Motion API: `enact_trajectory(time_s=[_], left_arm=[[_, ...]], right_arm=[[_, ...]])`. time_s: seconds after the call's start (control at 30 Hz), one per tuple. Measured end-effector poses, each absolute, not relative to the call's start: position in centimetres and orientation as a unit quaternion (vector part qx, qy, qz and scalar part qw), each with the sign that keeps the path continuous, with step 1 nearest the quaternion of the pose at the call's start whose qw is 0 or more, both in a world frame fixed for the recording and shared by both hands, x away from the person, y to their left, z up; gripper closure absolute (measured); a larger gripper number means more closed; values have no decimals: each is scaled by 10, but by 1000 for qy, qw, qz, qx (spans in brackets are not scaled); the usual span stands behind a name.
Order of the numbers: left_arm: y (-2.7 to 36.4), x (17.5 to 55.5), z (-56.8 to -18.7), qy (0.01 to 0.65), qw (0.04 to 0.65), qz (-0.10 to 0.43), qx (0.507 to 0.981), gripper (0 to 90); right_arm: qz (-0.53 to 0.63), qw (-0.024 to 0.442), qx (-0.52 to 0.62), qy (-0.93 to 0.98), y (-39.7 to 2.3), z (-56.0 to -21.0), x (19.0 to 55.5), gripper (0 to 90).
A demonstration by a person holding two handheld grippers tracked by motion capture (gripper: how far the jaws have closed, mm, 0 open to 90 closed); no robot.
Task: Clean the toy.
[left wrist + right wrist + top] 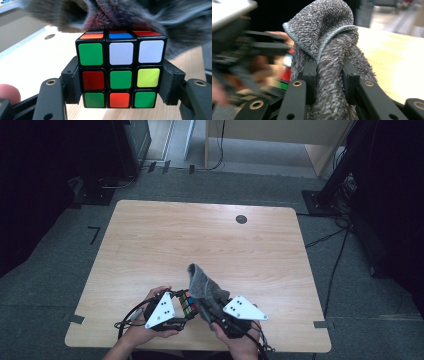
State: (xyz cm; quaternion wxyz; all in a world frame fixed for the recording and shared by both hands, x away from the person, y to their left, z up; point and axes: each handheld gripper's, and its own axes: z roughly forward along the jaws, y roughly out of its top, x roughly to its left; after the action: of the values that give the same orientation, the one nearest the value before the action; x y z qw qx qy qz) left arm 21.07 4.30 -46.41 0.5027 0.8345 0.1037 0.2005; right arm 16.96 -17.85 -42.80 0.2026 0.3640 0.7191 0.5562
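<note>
My left gripper [184,306] is shut on a scrambled puzzle cube [120,71], its jaws clamping the cube's lower sides. In the high view the cube [188,303] sits near the table's front edge between both hands. My right gripper [329,82] is shut on a bunched grey cloth [325,42]. The cloth [205,287] rises beside the cube and lies against its top, where the left gripper view shows its grey pile [140,15] draped over the upper face.
The wooden table [200,240] stretches away behind the hands. A dark round cable hole [241,219] sits at its far right. Black stands and cables [335,240] lie on the floor around the table.
</note>
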Motion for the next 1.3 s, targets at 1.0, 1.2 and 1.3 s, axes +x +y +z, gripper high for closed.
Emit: enact_trajectory(time_s=[1.0, 1.2, 1.3], left_arm=[[58, 212, -452, 113, 578, 174, 789, 340], [70, 217, -446, 129, 609, 150, 768, 340], [74, 218, -446, 125, 605, 158, 770, 340]], right_arm=[[587, 141, 416, 680, -212, -436, 189, 712], [602, 67, 412, 680, -206, -455, 196, 723], [596, 74, 398, 693, -200, -454, 194, 728]])
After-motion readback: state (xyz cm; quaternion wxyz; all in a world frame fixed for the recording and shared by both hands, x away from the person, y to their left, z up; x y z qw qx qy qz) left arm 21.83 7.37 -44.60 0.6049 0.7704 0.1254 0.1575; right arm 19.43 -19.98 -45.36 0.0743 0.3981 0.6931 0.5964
